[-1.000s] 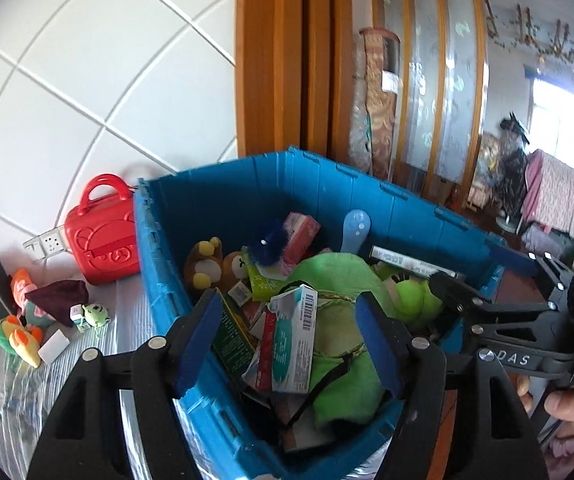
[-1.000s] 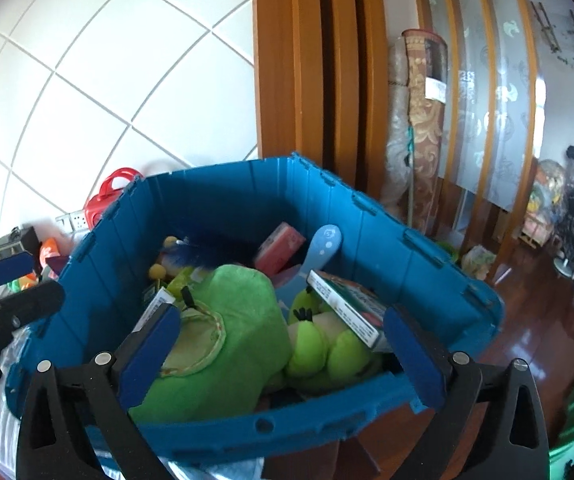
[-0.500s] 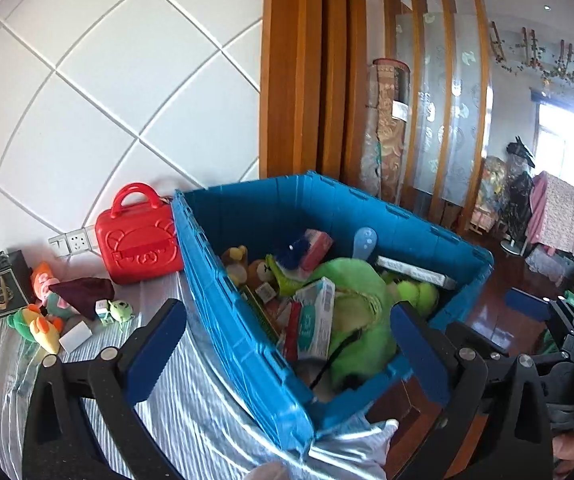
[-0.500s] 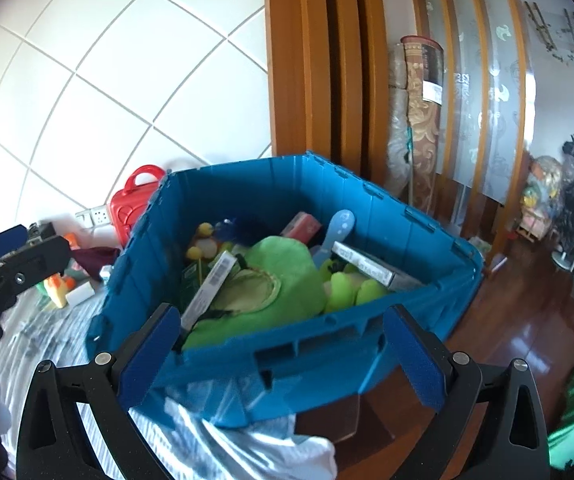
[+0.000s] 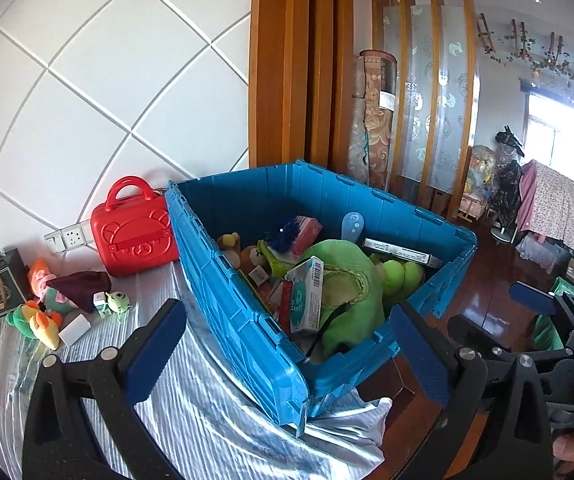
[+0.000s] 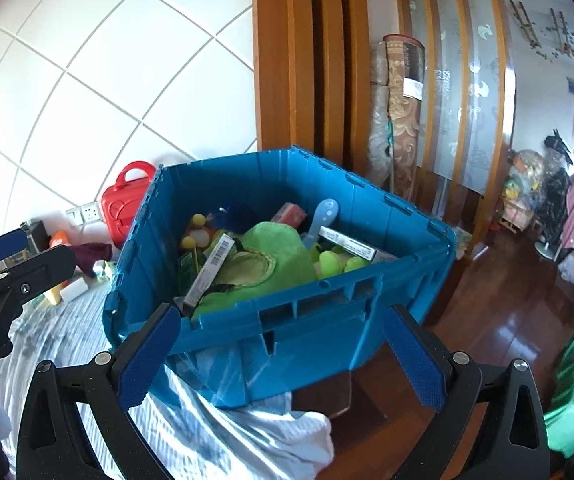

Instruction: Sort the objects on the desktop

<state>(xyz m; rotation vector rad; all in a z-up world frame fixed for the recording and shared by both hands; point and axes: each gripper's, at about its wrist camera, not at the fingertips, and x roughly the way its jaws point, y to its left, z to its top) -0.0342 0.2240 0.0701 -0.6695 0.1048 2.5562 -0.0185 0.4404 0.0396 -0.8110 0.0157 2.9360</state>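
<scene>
With both the left gripper (image 5: pixel 283 344) and right gripper (image 6: pixel 277 354) spread wide and empty before the full blue crate (image 6: pixel 367 308) at the table's right edge, the next pick seemingly calls for reaching the toys (image 5: pixel 43 320) near the wall edge.

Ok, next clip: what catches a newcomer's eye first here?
The big blue crate dominates the middle, heaped with toys around a green plush. Left of it, by the white tiled wall, stands a red toy suitcase with small toys scattered on the striped cloth. Both hand-held grippers, left and right, hang open and empty in front.
</scene>
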